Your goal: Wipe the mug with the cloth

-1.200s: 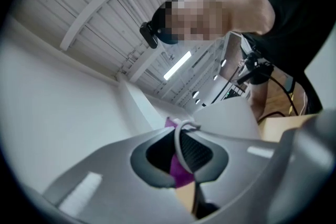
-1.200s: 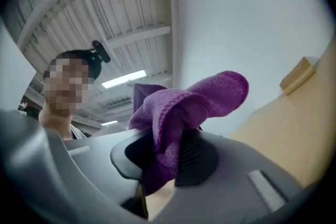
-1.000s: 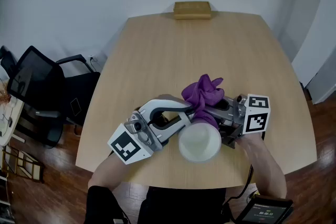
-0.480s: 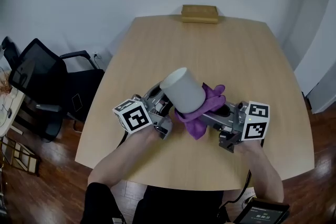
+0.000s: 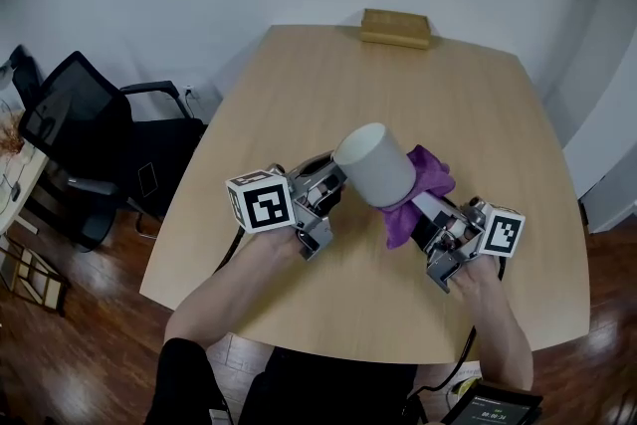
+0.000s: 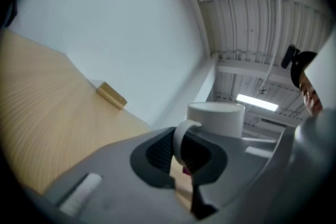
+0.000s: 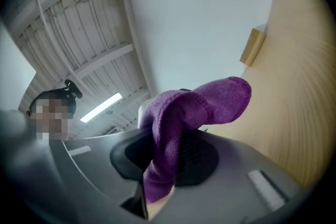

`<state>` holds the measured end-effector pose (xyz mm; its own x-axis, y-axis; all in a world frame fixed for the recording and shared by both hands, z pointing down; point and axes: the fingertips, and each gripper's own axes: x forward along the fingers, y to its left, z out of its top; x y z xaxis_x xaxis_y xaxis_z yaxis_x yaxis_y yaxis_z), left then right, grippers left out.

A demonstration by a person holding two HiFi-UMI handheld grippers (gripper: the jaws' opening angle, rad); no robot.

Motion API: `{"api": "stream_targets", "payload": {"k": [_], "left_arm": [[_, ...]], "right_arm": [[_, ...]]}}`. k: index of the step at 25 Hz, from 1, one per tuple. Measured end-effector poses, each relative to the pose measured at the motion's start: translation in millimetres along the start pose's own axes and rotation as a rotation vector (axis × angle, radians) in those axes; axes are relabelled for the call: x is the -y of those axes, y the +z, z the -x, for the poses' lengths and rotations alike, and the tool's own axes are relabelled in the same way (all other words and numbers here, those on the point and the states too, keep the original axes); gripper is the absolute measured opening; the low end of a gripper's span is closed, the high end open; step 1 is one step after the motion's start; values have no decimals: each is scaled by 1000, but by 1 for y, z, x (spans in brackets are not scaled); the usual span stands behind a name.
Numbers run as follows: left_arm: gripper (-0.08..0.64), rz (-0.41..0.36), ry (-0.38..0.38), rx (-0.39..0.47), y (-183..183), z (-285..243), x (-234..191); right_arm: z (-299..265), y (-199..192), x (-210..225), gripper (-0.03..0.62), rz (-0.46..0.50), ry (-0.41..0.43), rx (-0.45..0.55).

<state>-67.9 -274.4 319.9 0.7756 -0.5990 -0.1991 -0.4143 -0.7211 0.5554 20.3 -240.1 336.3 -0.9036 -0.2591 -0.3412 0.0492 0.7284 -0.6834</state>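
Claw on the left is clamped on the handle of the white mug: its jaws have just closed tighter, and the curved handle sits pinched between the dark pads. Its marker cube faces the head camera, with the person's left hand behind it.

The right claw is shut on the purple cloth; the fabric runs up between the pads and folds over past the tips. Its marker cube lies at the lower right of the head view, just ahead of the right hand.

In the head view the mug hangs tilted above the surface, between the two claws. The end turned up toward the camera looks closed. The cloth touches the mug's lower right side and bunches out beyond it.

A tan block lies at the far edge of the surface. A black chair stands left of it on the wood floor.
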Motion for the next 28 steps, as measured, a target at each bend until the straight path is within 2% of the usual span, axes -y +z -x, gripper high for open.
{"api": "stream_targets", "payload": {"k": [3, 6, 8, 9, 13, 15, 16, 18, 21, 24, 28], "left_arm": [[5, -57, -41, -19, 0, -3, 9], [6, -160, -3, -3, 4, -3, 15], [25, -219, 59, 51, 13, 1, 10], [22, -226, 96, 74, 17, 5, 5], [21, -182, 289, 117, 26, 24, -31], [20, -186, 368, 85, 21, 24, -47], [20, -188, 381, 57, 15, 21, -51], [15, -194, 366, 0, 3, 13, -51], [0, -239, 344, -66, -6, 11, -52], [0, -363, 323, -158, -15, 10, -51], [6, -643, 329, -299, -36, 6, -51]], "right_arm": [[3, 5, 5, 77, -78, -10, 48], [5, 6, 11, 77, -98, -29, 56], [5, 0, 15, 77, -91, -61, 31], [4, -3, 17, 77, -75, -83, 10], [-5, -23, 9, 77, 92, -126, -172], [-12, -39, 2, 77, 129, -103, -264], [-15, -45, 1, 78, 135, -96, -291], [-14, -46, 4, 77, 140, -116, -306], [-5, -37, 18, 78, 113, -186, -265], [1, -33, 27, 78, 92, -234, -244], [3, -32, 28, 78, 137, -277, -271]]}}
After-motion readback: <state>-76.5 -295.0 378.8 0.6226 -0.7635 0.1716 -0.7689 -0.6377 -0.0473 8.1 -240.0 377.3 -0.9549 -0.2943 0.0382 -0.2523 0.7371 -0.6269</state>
